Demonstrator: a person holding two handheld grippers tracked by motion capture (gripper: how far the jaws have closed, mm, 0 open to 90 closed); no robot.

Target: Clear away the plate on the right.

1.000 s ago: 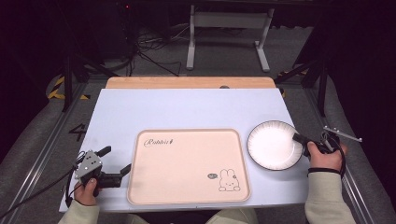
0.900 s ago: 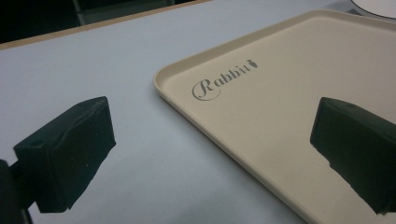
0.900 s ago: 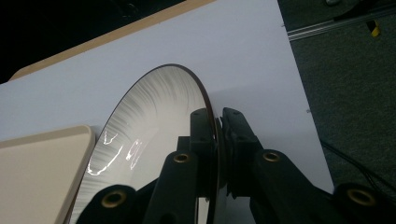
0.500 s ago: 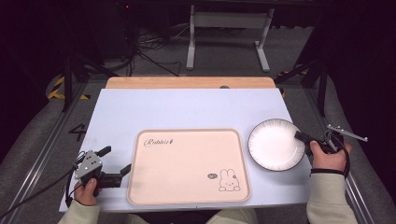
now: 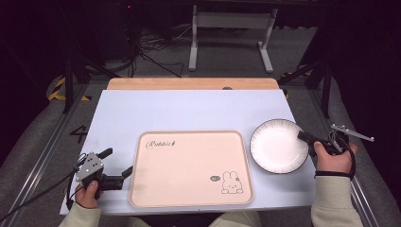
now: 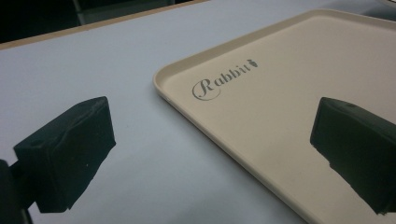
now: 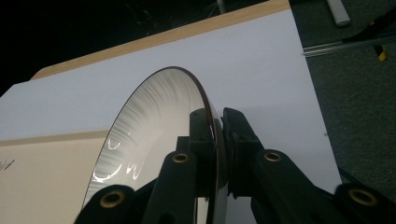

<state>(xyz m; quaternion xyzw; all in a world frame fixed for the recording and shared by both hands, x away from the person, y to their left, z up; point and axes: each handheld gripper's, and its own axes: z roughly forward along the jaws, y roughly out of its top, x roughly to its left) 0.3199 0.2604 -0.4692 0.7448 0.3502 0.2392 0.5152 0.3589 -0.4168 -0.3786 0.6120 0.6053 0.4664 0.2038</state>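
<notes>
Shifted slightly rightward, right tongs point(image 5: 306, 138) grip plate point(image 5: 279, 145) beside "Rabbit" tray point(image 5: 189, 168).

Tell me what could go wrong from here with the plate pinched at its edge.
1. The right gripper holds the plate by a thin strip of rim only; when lifted, the plate could pivot or slip out.
2. The tray lies right beside the plate, so a low carry might knock its raised lip.
3. The left gripper sits open at the tray's left edge, one jaw over the tray; it could nudge the tray if it moves.
</notes>
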